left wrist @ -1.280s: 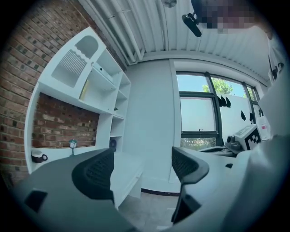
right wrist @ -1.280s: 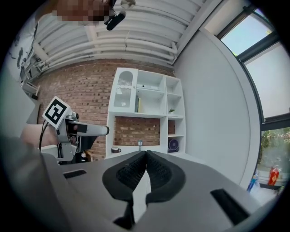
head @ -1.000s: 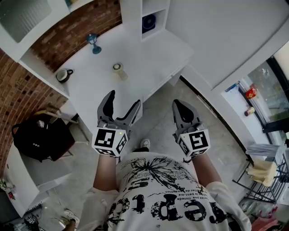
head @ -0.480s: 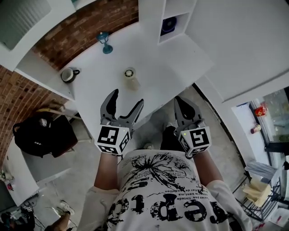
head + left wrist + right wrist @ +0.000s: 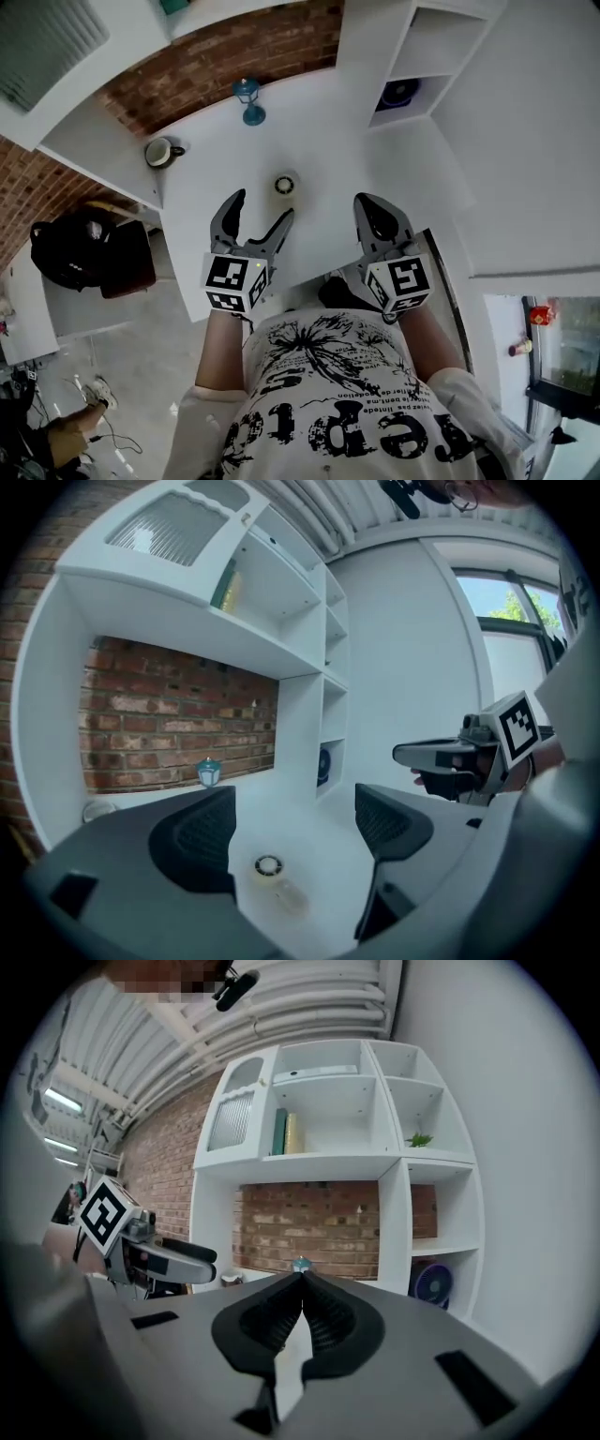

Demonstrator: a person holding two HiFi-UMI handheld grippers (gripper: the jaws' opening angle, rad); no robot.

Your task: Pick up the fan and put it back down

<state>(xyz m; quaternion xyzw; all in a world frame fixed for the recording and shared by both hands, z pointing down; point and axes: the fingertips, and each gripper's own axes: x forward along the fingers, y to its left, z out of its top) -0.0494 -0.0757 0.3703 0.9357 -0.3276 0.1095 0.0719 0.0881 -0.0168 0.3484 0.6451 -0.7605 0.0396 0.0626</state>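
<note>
A dark blue desk fan (image 5: pixel 400 92) stands in the low cubby of the white shelf unit at the back right of the desk; it also shows as the fan (image 5: pixel 322 765) and the fan (image 5: pixel 430 1283). A small pale round-headed thing with a handle (image 5: pixel 284 185), perhaps a hand fan, lies mid-desk, seen between my left jaws as the pale thing (image 5: pixel 270 867). My left gripper (image 5: pixel 260 208) is open and empty, just short of it. My right gripper (image 5: pixel 373 208) is shut on nothing, over the desk's front part, its tips (image 5: pixel 302 1279) touching.
On the white desk (image 5: pixel 356 178) a teal lantern (image 5: pixel 248 98) stands by the brick wall and a mug (image 5: pixel 161 152) sits at the left end. A black bag on a chair (image 5: pixel 80 258) is to the left. Upper shelves hold books (image 5: pixel 286 1133) and a plant (image 5: pixel 419 1139).
The person has stepped up to the desk, so both grippers now hang over its front part rather than over the floor. Left stays open, right stays shut.
</note>
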